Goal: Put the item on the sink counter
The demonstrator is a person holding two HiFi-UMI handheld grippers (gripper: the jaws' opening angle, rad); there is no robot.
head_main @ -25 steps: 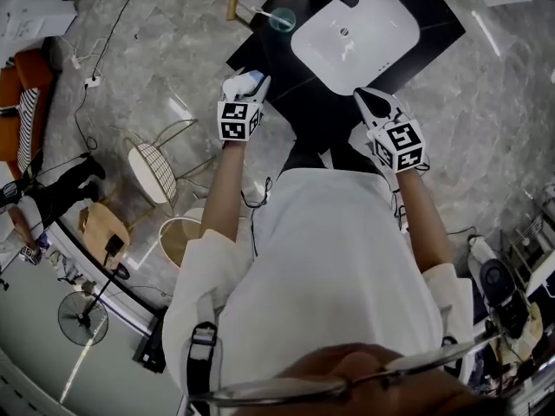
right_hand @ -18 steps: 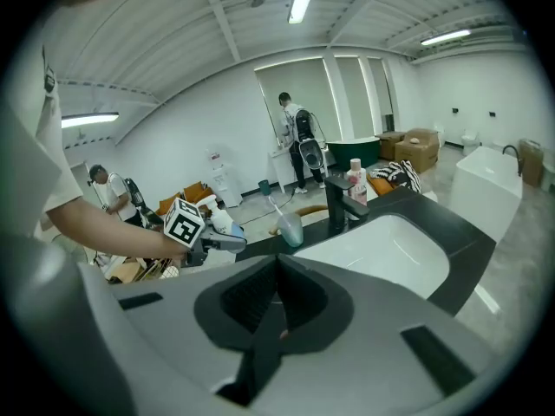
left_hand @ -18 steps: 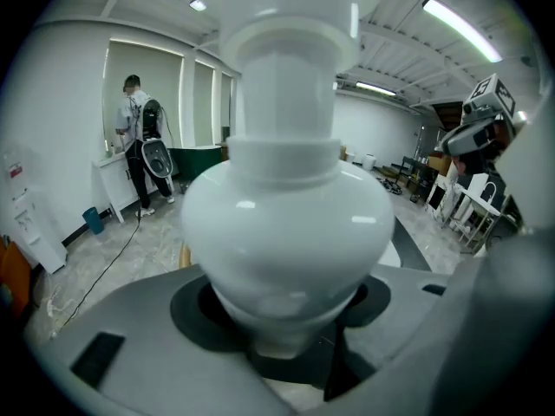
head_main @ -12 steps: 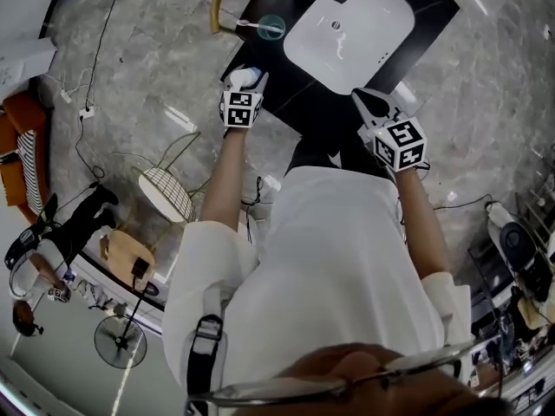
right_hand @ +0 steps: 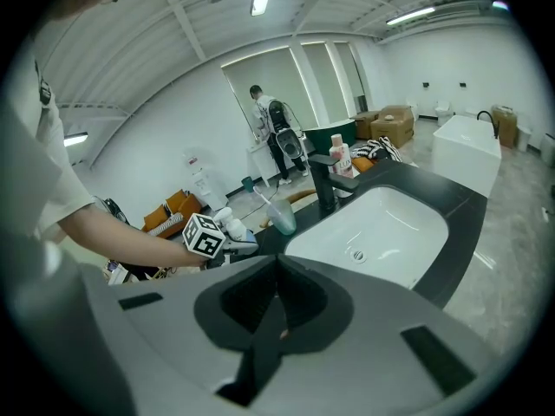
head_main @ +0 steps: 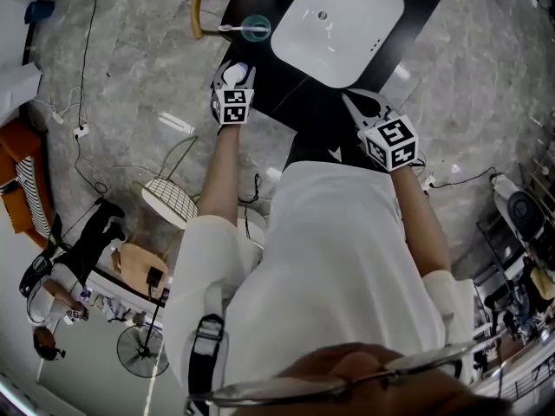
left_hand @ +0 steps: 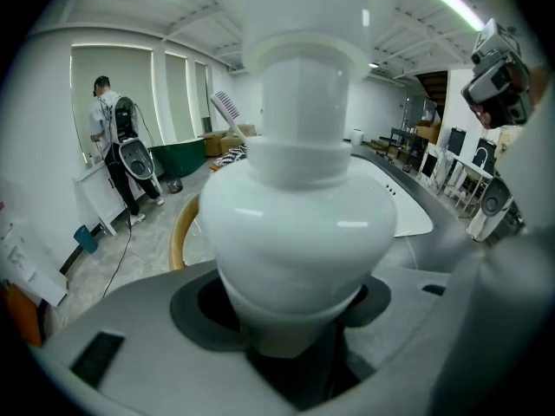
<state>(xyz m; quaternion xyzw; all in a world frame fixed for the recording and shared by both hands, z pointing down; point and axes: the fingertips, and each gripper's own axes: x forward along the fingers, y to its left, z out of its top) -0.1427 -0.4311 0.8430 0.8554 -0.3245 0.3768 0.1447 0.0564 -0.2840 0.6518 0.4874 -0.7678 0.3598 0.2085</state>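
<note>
A clear cup stands on the black sink counter with a toothbrush in it, its handle sticking out toward 9 o'clock in the head view. The white basin is set into the counter at 3 o'clock of the cup, and its drain shows near the middle.

The left gripper is clamped on a white bottle. It holds the bottle over the counter's near left corner, at 6 o'clock of the cup. No view shows whether the bottle's base touches the counter.

The right gripper has its jaws pressed together with nothing between them. In the head view it hangs at the counter's front edge, at 4 o'clock of the left gripper.

Only the right gripper view shows the black tap upright behind the basin, with a second small bottle just past it. In the head view the tap is cut off by the top edge.

The left gripper view is mostly filled by the white bottle, which hides the jaw tips and much of the counter. To its left are a curved yellow rail and, far off at 9 o'clock, a person with their back turned. The bottle's top is cut off and any label cannot be made out.
</note>
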